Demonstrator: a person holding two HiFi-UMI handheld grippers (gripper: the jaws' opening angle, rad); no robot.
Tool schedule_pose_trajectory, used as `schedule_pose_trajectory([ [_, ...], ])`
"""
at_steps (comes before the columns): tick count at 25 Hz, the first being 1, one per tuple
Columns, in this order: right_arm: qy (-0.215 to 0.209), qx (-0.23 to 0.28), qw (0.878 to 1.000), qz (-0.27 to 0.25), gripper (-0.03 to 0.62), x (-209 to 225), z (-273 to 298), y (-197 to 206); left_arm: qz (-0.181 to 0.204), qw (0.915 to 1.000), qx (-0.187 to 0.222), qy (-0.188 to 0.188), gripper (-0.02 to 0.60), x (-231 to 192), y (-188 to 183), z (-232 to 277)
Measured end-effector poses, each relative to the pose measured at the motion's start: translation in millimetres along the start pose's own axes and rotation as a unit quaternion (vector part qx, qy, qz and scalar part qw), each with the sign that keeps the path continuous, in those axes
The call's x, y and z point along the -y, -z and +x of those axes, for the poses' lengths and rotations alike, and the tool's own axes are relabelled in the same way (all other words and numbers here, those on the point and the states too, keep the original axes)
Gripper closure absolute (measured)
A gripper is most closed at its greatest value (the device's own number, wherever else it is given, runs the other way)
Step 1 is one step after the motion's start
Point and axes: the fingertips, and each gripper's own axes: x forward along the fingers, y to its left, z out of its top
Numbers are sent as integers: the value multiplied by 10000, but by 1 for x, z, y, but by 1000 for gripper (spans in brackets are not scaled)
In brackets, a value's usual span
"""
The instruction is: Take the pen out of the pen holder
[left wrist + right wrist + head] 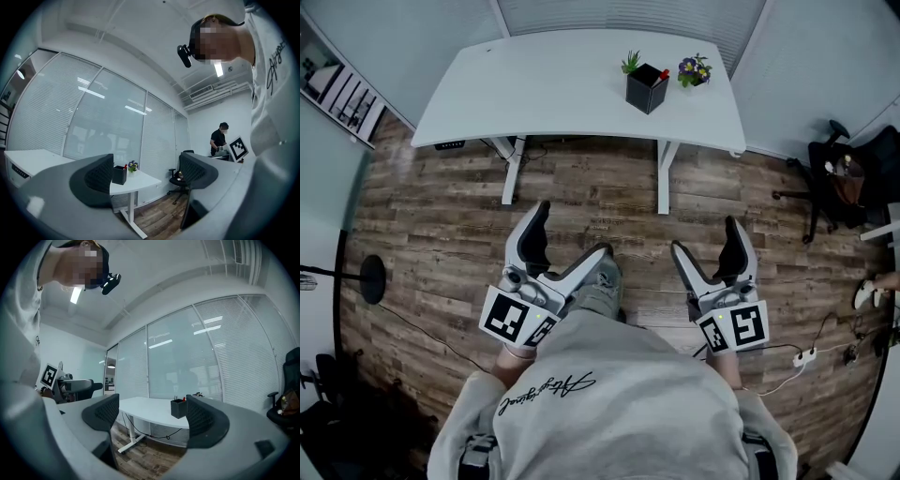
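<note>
On desk (562,80), one pen holder (645,91)

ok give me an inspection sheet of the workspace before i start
surface: white desk, mostly bare
job's things: black holder near the desk's right end, red-tipped pen standing in it
clutter: green plant and flowering plant beside the holder
grippers: left hand-held gripper and right hand-held gripper open, empty, over the floor, short of the desk
cables: power strip with cord on the floor at right
surroundings: wood floor, office chair at right
</note>
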Motion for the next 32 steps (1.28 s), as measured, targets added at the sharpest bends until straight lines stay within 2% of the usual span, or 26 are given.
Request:
schedule_pose_trajectory([
  [5, -32, 41, 10000, -17, 164, -2, 6, -1, -38, 10000, -15, 61, 150, -5, 5, 6],
  [13, 96, 35, 9999, -69, 174, 18, 24, 1, -54, 9997, 22, 246, 150, -15, 8, 35],
  [32, 192, 99, 9996, -199, 177, 66, 115, -5, -24, 9991, 111, 400, 149, -85, 13, 113],
])
